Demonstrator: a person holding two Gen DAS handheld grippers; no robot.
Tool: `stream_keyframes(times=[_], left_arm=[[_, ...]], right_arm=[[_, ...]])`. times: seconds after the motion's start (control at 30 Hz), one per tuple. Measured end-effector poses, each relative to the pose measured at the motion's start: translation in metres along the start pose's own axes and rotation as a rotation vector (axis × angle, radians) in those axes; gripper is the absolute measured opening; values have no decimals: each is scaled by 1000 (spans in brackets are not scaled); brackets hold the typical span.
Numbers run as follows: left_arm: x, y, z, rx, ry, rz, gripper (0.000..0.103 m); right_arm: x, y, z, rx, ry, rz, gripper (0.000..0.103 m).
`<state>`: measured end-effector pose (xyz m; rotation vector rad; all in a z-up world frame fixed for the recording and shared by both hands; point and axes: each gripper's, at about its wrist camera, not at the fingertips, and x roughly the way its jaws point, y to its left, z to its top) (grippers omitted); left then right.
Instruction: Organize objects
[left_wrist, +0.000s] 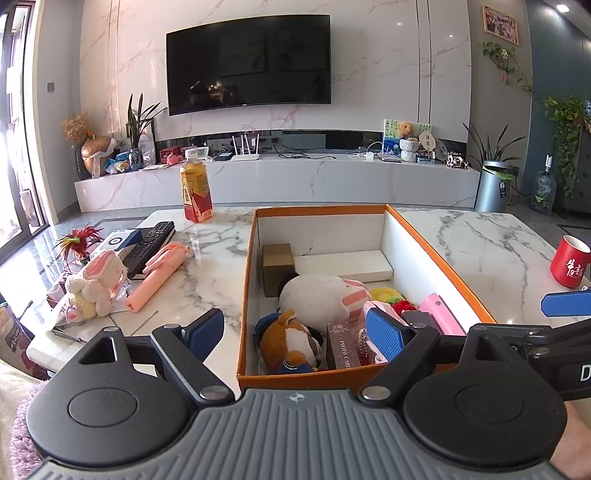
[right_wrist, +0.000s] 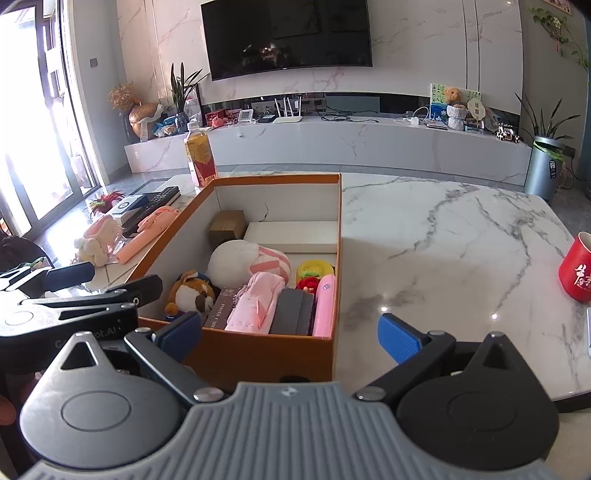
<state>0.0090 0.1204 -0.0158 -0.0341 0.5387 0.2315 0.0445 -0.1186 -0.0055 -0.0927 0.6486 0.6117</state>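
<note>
1. Left wrist view: the left gripper (left_wrist: 293, 332) is held over the near wall of the orange box (left_wrist: 245, 280), fingers spread and empty. The box is already partly filled. A plush rabbit (left_wrist: 98, 282) and pink stick (left_wrist: 159, 275) are left on the table (left_wrist: 210, 266), to the left.

2. Right wrist view: the right gripper (right_wrist: 291, 336) is released, nothing grasped, beside the box's near right corner. A red cup (right_wrist: 576, 269) is noted far right. Loose items are best gripped mid-body and lowered into free space at the box's far end.

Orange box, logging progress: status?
Left gripper and right gripper open, empty. Orange box part filled. Plush bunny, remote outside.
</note>
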Motion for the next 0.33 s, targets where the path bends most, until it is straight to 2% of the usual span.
stream_keyframes(times=[0.33], left_arm=[[0, 0, 1, -2, 1, -1, 100]], right_arm=[[0, 1, 0, 0, 0, -1, 101]])
